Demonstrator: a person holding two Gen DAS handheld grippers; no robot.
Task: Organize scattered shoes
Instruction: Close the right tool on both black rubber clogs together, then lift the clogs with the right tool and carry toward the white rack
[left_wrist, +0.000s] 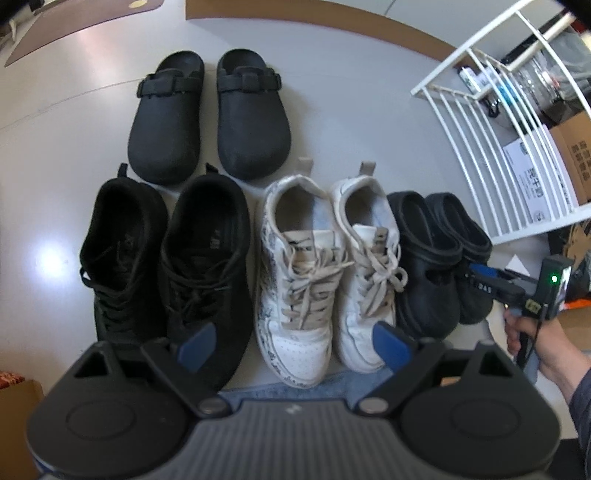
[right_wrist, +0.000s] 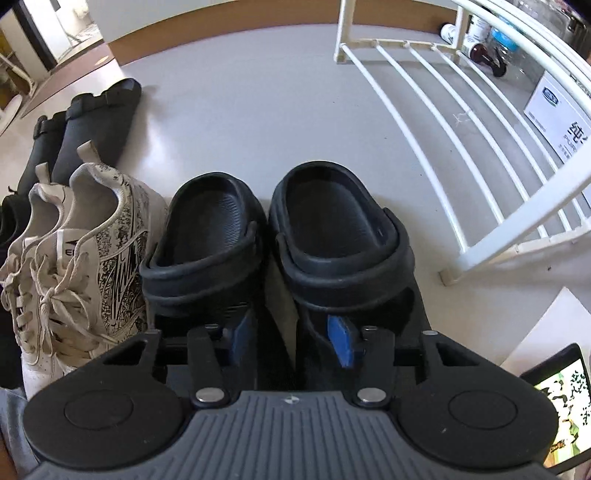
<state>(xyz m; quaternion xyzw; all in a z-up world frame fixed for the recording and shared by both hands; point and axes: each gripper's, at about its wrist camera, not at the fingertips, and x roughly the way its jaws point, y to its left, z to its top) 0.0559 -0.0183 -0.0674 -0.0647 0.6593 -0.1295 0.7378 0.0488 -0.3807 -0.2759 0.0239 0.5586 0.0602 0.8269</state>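
— Shoes are sitting in tidy pairs on the pale grey floor (left_wrist: 332, 92), seen from the left wrist: matte black buckled clogs (left_wrist: 210, 114) at the back, black lace-up sneakers (left_wrist: 166, 258), white printed sneakers (left_wrist: 328, 266), dark rubber slip-on clogs (left_wrist: 439, 258).
— And the left gripper (left_wrist: 295, 343)?
— It is hovering above them, spread wide, holding nothing.
— From the right wrist?
— The right gripper (right_wrist: 291, 339) is sitting part-open, its blue pads (right_wrist: 341, 341) reaching into both rubber clogs, beside the white wire rack (right_wrist: 461, 155).
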